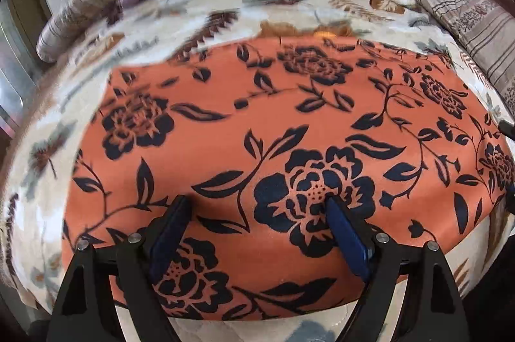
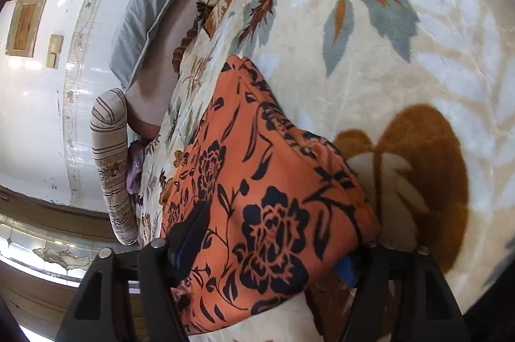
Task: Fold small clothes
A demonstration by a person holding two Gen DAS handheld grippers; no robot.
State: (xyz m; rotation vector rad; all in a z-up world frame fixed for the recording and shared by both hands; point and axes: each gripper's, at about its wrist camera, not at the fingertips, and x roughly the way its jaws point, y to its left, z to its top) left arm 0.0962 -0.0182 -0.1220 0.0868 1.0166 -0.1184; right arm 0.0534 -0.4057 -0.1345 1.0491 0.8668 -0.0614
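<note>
orange floral garment (image 1: 289,123) spread flat on leaf-print blanket (image 1: 199,10). mid-fold, judging by doubled edge. left gripper (image 1: 257,203) spread apart, hovering over cloth. right gripper (image 2: 267,232) wide, straddling raised fold; grip unclear. next: pinch edge, carry across.

Black linkages, silver screws, blue fingers (image 1: 346,232).

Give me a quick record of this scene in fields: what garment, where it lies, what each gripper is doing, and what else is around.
garment: orange cloth with a dark flower print, spread fairly flat
surface: cream blanket with leaf pattern, on a bed
left gripper: fingers wide apart, over the cloth, holding nothing
right gripper: fingers apart, cloth edge lies between them; grip not clear
nearby: grey pillow, striped pillow, white wall
fold state: cloth already looks doubled at the right-hand edge
</note>
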